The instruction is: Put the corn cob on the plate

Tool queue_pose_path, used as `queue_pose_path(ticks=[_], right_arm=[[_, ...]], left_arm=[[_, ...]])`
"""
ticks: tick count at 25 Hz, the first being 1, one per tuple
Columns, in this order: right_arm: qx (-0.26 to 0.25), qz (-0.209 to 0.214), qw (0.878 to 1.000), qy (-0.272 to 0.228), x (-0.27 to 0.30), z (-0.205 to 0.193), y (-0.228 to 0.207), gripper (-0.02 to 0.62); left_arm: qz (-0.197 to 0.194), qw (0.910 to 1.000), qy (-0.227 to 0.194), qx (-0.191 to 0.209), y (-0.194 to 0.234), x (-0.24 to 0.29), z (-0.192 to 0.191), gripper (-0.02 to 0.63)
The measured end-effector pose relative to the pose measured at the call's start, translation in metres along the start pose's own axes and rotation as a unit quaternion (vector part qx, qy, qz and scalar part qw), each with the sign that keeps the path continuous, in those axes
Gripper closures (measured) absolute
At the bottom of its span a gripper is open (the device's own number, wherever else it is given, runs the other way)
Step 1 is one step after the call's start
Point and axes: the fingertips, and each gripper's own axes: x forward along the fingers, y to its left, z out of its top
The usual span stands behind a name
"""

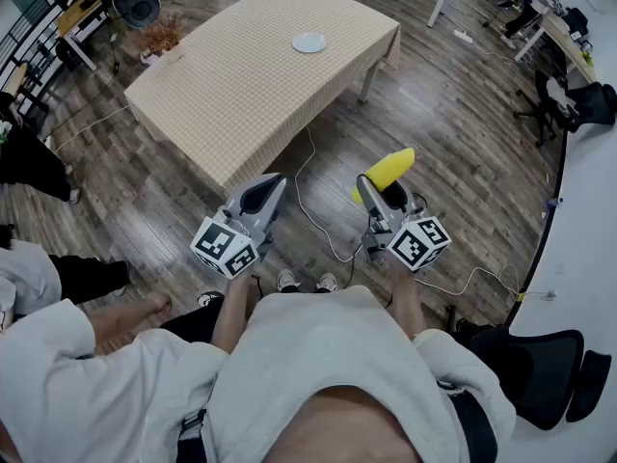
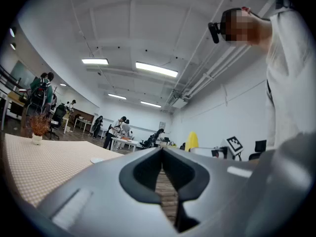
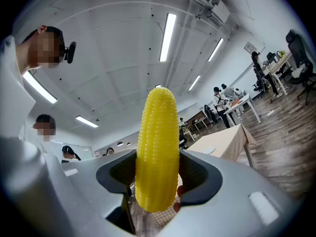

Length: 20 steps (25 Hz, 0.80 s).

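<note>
A yellow corn cob (image 1: 387, 174) sticks out forward from my right gripper (image 1: 372, 193), which is shut on it. In the right gripper view the corn cob (image 3: 158, 147) stands upright between the two dark pads, held near its lower end. My left gripper (image 1: 260, 198) is held level beside it with its jaws together and nothing between them; the left gripper (image 2: 162, 174) shows its pads touching. A small white plate (image 1: 309, 42) lies on the far right part of the checked table (image 1: 241, 85), well ahead of both grippers. The plate (image 2: 98, 159) shows faintly in the left gripper view.
The table (image 3: 224, 144) with a beige checked cloth stands on a wooden floor ahead. A white cable (image 1: 318, 215) runs over the floor between me and it. A black office chair (image 1: 540, 374) is at my right. A potted plant (image 1: 162, 39) and several people are farther off.
</note>
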Motion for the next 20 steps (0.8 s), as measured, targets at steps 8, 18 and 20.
queue_pose_path(ticks=[8,18,20], right_arm=[[0.003,0.006,1.0,-0.003,0.001,0.0,0.0,0.341],[0.001,0.021,1.0,0.002,-0.005,0.005,0.0,0.339],[0.002,0.025,1.0,0.002,-0.008,0.007,-0.002,0.339]], left_arm=[[-0.004,0.9999,-0.002,0.01,-0.005,0.003,0.002,0.598],[0.003,0.9998,-0.002,0.02,-0.015,0.005,0.006,0.598],[0.006,0.9998,-0.003,0.021,-0.02,0.007,0.006,0.598]])
